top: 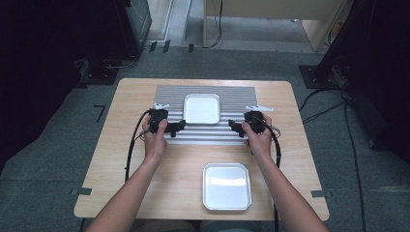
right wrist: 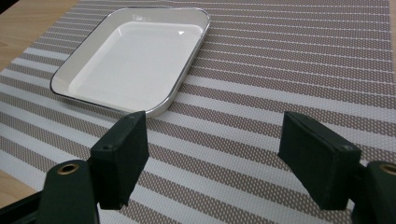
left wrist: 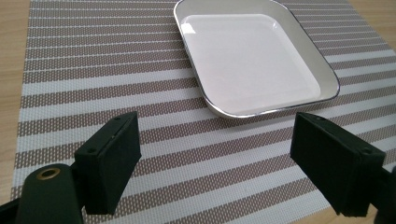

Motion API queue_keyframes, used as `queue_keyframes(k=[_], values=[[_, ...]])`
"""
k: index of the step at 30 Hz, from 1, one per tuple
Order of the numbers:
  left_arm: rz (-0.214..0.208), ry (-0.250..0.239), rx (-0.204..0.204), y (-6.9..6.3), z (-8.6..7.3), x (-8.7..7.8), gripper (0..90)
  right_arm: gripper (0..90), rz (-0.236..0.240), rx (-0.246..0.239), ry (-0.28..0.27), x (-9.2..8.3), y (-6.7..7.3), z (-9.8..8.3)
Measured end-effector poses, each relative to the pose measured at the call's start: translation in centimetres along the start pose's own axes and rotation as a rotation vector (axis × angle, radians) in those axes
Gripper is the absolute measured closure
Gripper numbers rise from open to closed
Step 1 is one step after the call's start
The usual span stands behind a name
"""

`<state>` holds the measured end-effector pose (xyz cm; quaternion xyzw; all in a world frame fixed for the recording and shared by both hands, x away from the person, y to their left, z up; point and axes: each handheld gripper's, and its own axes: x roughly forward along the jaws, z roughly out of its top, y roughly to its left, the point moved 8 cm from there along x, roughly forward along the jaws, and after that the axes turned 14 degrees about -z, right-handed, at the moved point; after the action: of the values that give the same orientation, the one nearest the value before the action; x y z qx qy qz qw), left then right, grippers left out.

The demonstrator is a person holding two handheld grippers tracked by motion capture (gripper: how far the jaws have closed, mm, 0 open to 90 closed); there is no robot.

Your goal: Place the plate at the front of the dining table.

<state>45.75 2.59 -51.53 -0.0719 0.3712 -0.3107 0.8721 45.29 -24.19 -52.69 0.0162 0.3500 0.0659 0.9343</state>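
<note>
I hold my left gripper [top: 180,126] and right gripper [top: 233,126] low over a grey-and-white striped woven placemat [top: 169,94] on the far half of the light wooden table [top: 290,145]. Both have jaws spread wide, gripping nothing. Between them, slightly farther off, a shallow white square tray with rounded corners and a thin dark rim [top: 201,108] sits flat on the mat, empty, its edges square with the stripes. A second, similar white square tray [top: 226,186] lies on bare wood near me, right of centre, well apart from the first.
</note>
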Motion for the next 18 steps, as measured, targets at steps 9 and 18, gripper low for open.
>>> queue_keyframes(k=[9,18], values=[[-0.009,-0.035,0.012,0.1,-1.3,-1.6,13.8,23.4,-0.01,0.002,-0.005,-1.6,-1.7,-1.3],[0.008,-0.069,0.01,1.0,-2.7,-3.9,13.7,23.3,-0.022,0.002,-0.007,-3.4,-3.1,-2.7]])
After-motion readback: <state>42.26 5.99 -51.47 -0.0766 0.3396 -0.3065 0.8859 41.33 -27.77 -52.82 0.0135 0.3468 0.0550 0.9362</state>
